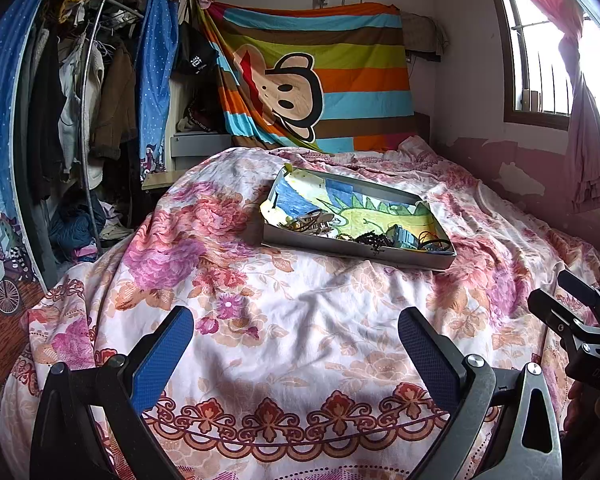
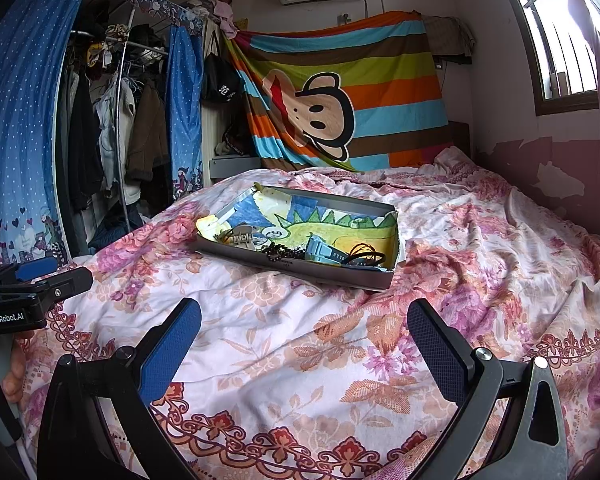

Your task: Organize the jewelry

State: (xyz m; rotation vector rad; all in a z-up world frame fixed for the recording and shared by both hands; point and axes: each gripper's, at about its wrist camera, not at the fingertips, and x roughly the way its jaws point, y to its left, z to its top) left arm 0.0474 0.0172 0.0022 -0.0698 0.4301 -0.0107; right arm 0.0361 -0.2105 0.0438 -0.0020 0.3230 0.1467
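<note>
Grey cardboard tray [image 2: 300, 270] holds the jewelry on the floral bedspread [image 2: 280, 340]: one black bead string [image 2: 284, 255], one blue watch [image 2: 324, 254], one black cord loop [image 2: 366, 259], one metallic cluster [image 2: 242, 238] (too tangled to count). Near the tray, left gripper [image 1: 296, 336] and right gripper [image 2: 304, 328] hover, fingers spread, empty. Soft bedding could tip the tray; tangled pieces may lift together.
</note>
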